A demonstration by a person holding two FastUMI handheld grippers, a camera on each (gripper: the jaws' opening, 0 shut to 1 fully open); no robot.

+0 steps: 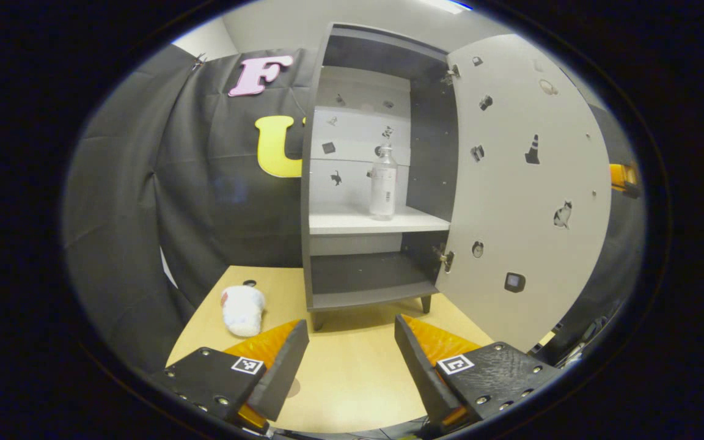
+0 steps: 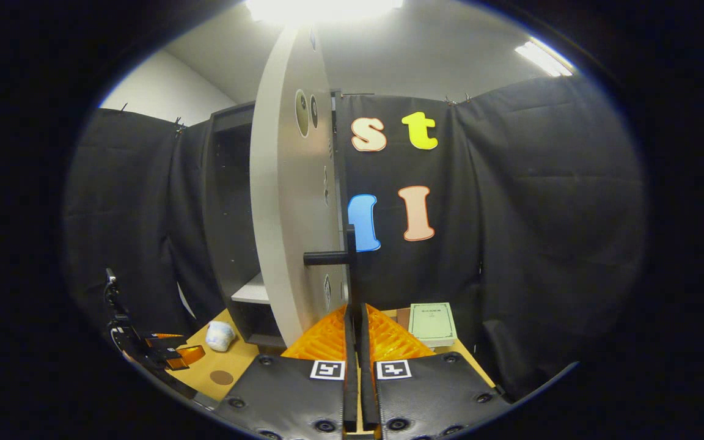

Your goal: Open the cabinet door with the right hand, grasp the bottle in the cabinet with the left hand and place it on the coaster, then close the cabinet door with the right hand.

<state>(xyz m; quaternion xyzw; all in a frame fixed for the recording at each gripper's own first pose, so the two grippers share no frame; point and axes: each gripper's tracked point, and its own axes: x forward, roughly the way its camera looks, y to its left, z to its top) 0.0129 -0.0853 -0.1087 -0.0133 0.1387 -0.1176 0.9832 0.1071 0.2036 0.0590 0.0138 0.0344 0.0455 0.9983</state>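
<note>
Black cloth walls close in a pale wooden table (image 1: pixel 352 373) on which the cabinet (image 1: pixel 321 183) stands. Its door (image 1: pixel 529 201) is swung wide open, so the first step looks done. The bottle (image 1: pixel 383 182) stands upright on the white middle shelf (image 1: pixel 376 221), untouched, and the left gripper (image 1: pixel 352 357) hangs well short of it with its fingers spread wide apart. In the right gripper view the right gripper (image 2: pixel 356 342) sits just below the door's dark handle (image 2: pixel 333 256), fingers drawn together with a thin gap and nothing between them. The round brown coaster (image 2: pixel 222 377) lies on the table near a white plush toy (image 1: pixel 243 310). Grasping, placing and closing remain.
</note>
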